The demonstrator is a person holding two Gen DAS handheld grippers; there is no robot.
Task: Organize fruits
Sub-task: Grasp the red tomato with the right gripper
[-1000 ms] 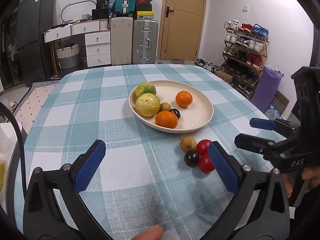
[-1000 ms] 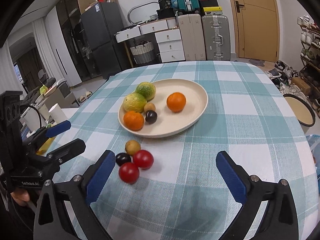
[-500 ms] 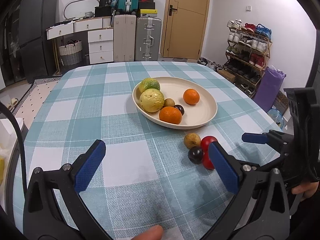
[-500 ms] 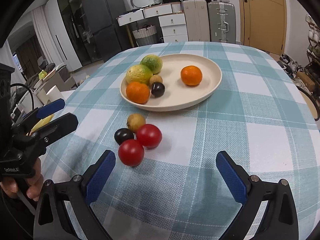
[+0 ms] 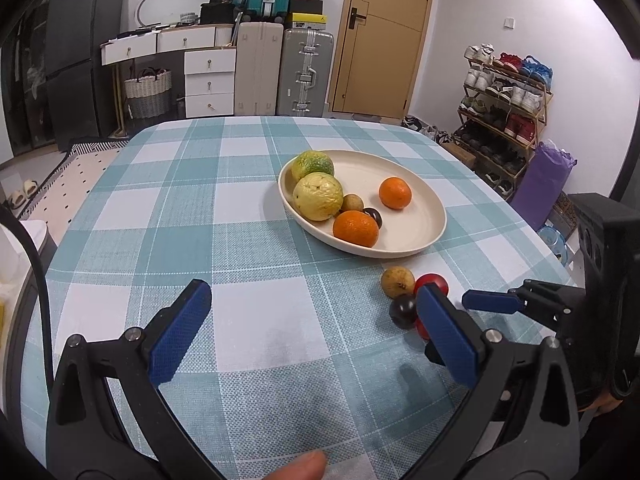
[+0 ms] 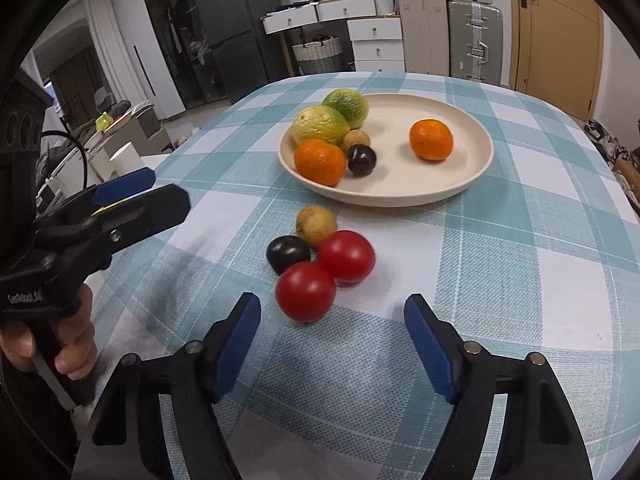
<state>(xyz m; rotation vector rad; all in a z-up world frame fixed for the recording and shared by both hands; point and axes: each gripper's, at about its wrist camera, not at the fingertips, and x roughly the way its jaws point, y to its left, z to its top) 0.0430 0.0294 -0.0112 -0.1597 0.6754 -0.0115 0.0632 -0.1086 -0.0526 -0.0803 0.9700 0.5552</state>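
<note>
A cream plate (image 6: 472, 176) holds two oranges, two yellow-green fruits, a small brown fruit and a dark plum. On the checked cloth in front of it lie a small yellow-brown fruit (image 6: 316, 225), a dark plum (image 6: 287, 254) and two red tomatoes (image 6: 347, 256). My right gripper (image 6: 332, 344) hangs just short of the nearer tomato (image 6: 306, 291). Its jaws are closing with nothing between the pads. My left gripper (image 5: 314, 332) stands open over bare cloth, left of the same loose fruits (image 5: 397, 282). The right gripper's blue finger (image 5: 492, 302) shows beside them.
The table's near edge runs just below both grippers. A white cup (image 6: 126, 158) and clutter stand off the table's left side. Suitcases (image 5: 306, 72), white drawers and a shoe rack (image 5: 504, 108) line the walls beyond.
The right gripper has come down and closer to the loose fruits, and its jaws have narrowed. The left gripper has hardly moved.
</note>
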